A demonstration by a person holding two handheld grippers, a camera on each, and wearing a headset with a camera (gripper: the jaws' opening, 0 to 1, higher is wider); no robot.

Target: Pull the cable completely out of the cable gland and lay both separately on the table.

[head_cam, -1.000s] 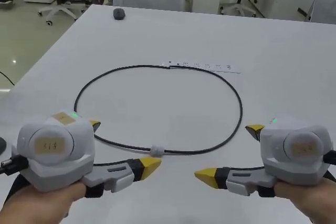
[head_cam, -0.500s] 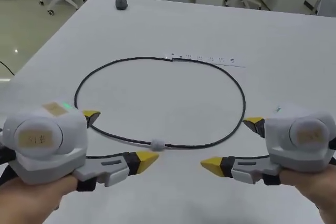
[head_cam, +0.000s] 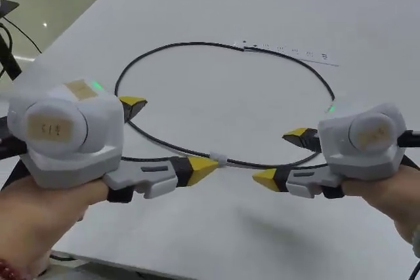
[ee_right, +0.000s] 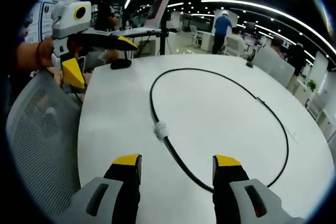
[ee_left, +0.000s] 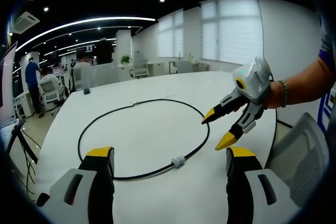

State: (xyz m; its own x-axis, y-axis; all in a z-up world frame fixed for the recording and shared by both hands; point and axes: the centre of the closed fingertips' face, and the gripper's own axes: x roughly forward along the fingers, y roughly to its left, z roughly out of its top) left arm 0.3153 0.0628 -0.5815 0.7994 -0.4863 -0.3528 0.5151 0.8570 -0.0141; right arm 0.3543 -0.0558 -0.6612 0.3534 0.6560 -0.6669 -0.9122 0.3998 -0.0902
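Two hand-held grippers hover over a white worktop point(head_cam: 230, 103) in an open-plan office. The left gripper point(head_cam: 169, 134) and the right gripper point(head_cam: 281, 155) both have their yellow-tipped jaws spread wide and hold nothing.

The worktop's near edge runs just below and behind both grippers, and its left edge falls away beyond the left gripper's outer side. Ahead of both pairs of jaws the surface lies bare, inside and beyond the loop. A mesh-backed chair point(ee_left: 304, 145) stands at the edge behind the right gripper.

A thin black cable point(head_cam: 190, 44) lies flat in one large, nearly closed ring ahead of both grippers. The small pale cable gland point(head_cam: 218, 160) sits threaded on the ring's near arc. It lies between the two grippers, nearer the left one and just off the tip of its inner jaw. In the left gripper view it lies ahead, between the jaws and clear of them.

A white label strip point(head_cam: 295, 52) lies where the ring's far side meets, well ahead of the right gripper, and its small print is too fine to read. Each gripper's housing carries a tan sticker, apparently handwritten but blurred.
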